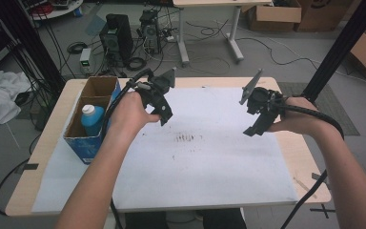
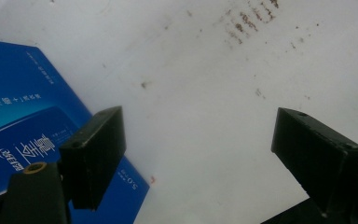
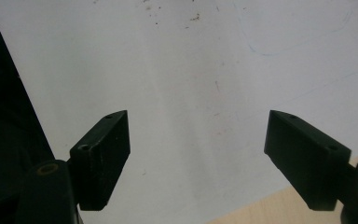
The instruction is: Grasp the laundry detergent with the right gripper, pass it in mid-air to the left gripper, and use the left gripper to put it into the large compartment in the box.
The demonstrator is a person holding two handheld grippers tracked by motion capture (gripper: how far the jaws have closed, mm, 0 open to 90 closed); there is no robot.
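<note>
A person's two hands each hold a black gripper above a white sheet [image 1: 205,162] on the wooden table. My left gripper [image 1: 166,118] hovers just right of a blue open-topped box [image 1: 88,140]; its jaws stand wide apart with nothing between them. In the left gripper view the blue box [image 2: 23,121] with white lettering lies behind the left jaw of my left gripper [image 2: 200,154]. A blue bottle with a white cap [image 1: 91,118] stands inside the box. My right gripper [image 1: 251,130] hangs over the sheet's right side, open and empty, as the right gripper view also shows [image 3: 198,154].
Brown smudges [image 1: 186,138] mark the middle of the sheet. The table's right wooden edge [image 1: 310,167] lies beyond the sheet. Behind the table stand computer towers [image 1: 116,38], a second desk and cardboard boxes [image 1: 274,14]. A black post [image 1: 345,43] rises at the right.
</note>
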